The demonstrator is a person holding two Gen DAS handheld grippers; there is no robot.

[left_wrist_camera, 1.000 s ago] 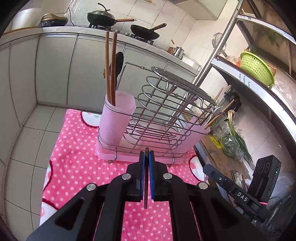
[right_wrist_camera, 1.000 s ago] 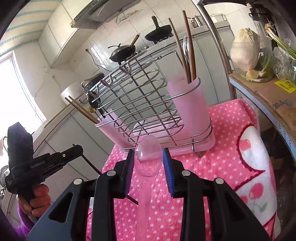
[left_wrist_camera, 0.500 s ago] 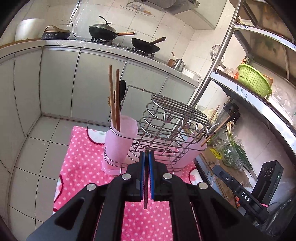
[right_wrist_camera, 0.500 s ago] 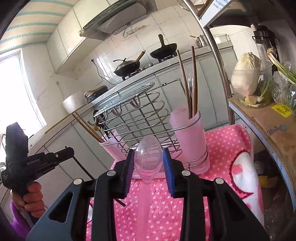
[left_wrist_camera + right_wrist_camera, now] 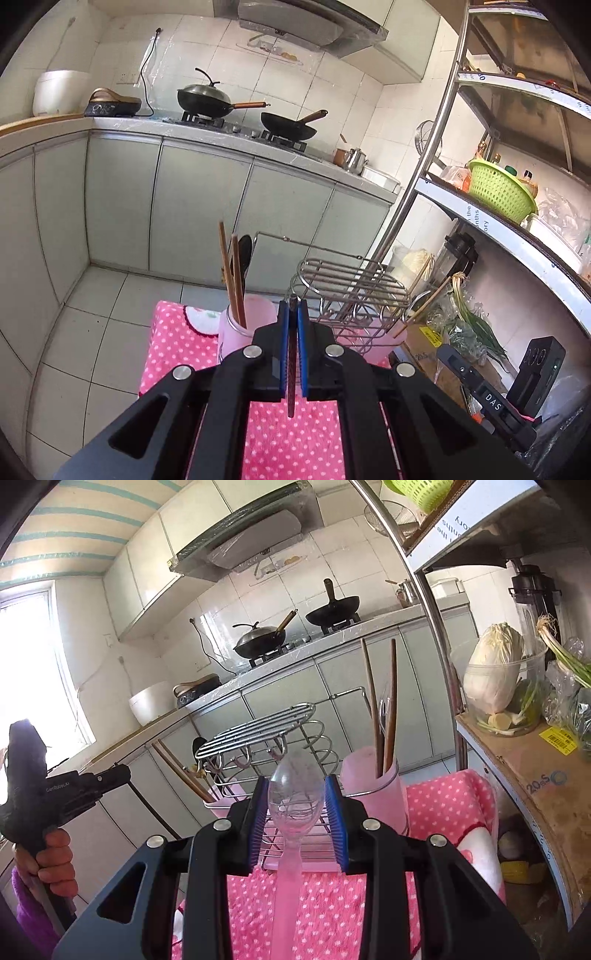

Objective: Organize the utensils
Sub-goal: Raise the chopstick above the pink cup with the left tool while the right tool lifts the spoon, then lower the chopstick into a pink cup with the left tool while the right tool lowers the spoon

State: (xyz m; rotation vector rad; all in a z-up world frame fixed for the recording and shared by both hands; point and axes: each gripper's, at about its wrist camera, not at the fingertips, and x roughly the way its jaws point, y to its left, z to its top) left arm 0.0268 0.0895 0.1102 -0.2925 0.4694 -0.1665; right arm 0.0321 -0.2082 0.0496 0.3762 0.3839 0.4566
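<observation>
While you hover above wire rack [image 5: 266,738], right gripper [image 5: 297,808] pinches clear spoon [image 5: 295,794] by bowl, left gripper [image 5: 292,332] clamps thin dark stick [image 5: 291,369]. Risk: slick bowl slipping, or stick snagging rack wires before pink cup [image 5: 373,786].

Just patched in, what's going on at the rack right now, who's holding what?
A person holds a gripper in each hand above a wire dish rack on a pink polka-dot cloth. The left gripper is shut on a thin dark chopstick. The right gripper grips a clear plastic spoon with a pink handle by its bowl. Neither utensil is in a holder yet. The pink plastic utensil cup at the rack's end already holds brown wooden chopsticks.
</observation>
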